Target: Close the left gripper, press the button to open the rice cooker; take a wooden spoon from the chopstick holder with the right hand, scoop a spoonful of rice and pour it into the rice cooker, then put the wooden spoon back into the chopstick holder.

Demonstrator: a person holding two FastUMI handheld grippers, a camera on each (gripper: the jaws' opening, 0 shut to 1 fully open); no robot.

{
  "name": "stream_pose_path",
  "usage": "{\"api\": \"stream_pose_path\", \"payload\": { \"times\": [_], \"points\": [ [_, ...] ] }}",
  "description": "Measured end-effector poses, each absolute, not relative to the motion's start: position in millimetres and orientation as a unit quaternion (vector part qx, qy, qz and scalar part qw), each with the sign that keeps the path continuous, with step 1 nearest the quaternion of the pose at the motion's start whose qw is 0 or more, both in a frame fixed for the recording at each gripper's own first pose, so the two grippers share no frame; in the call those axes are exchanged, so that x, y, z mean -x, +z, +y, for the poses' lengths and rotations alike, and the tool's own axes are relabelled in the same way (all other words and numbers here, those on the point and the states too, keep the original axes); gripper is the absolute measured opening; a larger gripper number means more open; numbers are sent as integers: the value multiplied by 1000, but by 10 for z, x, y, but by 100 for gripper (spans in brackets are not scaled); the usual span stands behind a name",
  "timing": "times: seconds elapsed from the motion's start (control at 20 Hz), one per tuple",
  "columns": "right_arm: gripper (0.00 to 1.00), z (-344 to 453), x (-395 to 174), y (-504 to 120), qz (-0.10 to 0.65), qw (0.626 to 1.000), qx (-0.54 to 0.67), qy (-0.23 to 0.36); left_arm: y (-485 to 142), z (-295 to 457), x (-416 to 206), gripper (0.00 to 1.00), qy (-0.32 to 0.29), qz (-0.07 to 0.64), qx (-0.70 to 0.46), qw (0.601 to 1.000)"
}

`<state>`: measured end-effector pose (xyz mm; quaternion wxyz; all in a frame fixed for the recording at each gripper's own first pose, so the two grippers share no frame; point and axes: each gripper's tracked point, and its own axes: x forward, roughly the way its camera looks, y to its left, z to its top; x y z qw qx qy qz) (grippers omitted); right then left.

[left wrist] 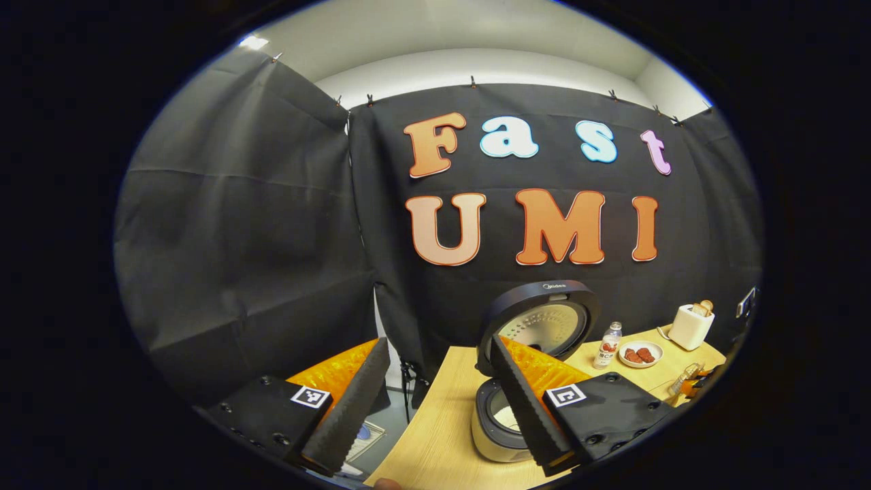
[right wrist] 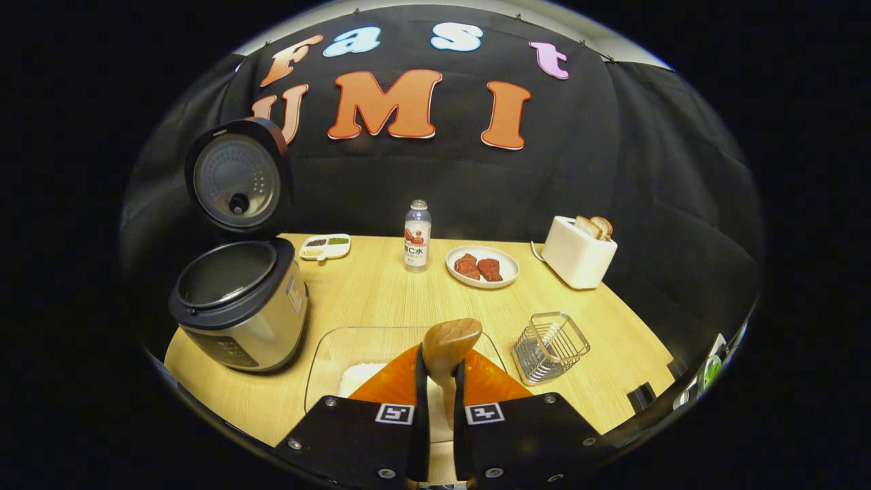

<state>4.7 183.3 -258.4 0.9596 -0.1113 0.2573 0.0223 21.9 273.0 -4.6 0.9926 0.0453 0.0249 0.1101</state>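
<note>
table (right wrist: 381,292) | rice cooker (right wrist: 238,306), bottle (right wrist: 417,235), plate (right wrist: 483,267), toaster (right wrist: 578,253), chopstick holder (right wrist: 550,346)

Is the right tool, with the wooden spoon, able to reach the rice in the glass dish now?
Probably yes: the right tool holds the wooden spoon above the open glass dish; nothing blocks it.
</note>
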Motion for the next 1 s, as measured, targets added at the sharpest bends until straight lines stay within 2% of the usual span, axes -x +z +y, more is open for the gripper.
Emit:
{"api": "stream_pose_path", "payload": {
  "times": [0.3, 0.6, 0.8, 0.85, 1.0],
  "points": [
    [13, 1908, -20, -2645, 280, 960, 25, 17, -60, 2811, -180, 97, 116, 26, -42, 992],
    [13, 2199, 46, -2698, 296, 948, -103, 49, -89, 2858, -134, 97, 125, 27, -38, 991],
    [14, 2254, -58, -2746, 274, 943, -179, 64, -102, 2843, -130, 97, 126, 26, -39, 991],
    [13, 2223, -83, -2770, 272, 940, -198, 62, -114, 2842, -125, 100, 127, 28, -40, 991],
    [13, 2144, -145, -2831, 279, 923, -260, 51, -120, 2819, -135, 100, 127, 29, -39, 991]
  ]
}}
